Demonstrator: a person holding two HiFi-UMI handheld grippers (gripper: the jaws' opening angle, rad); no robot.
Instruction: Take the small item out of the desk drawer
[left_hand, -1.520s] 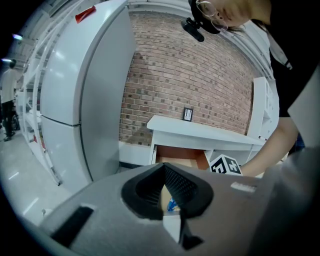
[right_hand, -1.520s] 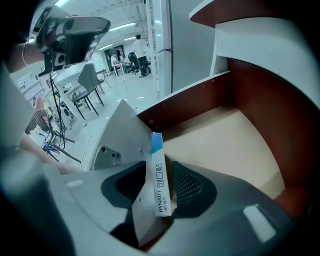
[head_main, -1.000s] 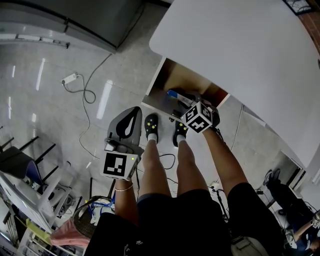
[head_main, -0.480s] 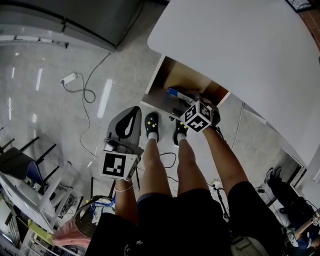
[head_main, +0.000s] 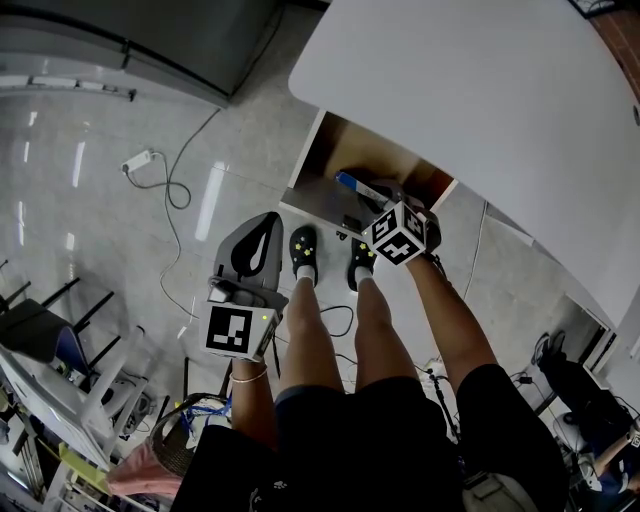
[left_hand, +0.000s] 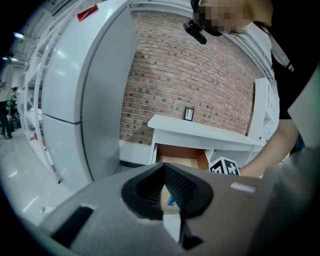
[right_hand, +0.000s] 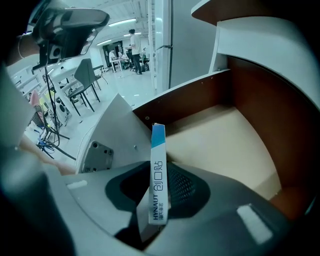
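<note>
The desk drawer stands pulled out under the white desk; its pale floor is bare. A small white-and-blue box sticks up over the drawer, with my right gripper shut on it. The jaws have just been closing with the box between them, and their pads press both of its faces in the right gripper view. My left gripper hangs low at the left, away from the drawer, shut and holding nothing. Its view looks toward the open drawer.
The person's legs and black shoes stand right in front of the drawer. A power strip with a cable lies on the tiled floor at left. A grey refrigerator stands left of the desk. Chairs crowd the lower left.
The right gripper stays over the drawer with the box between its jaws, shifting hardly at all. The left gripper has not moved.
</note>
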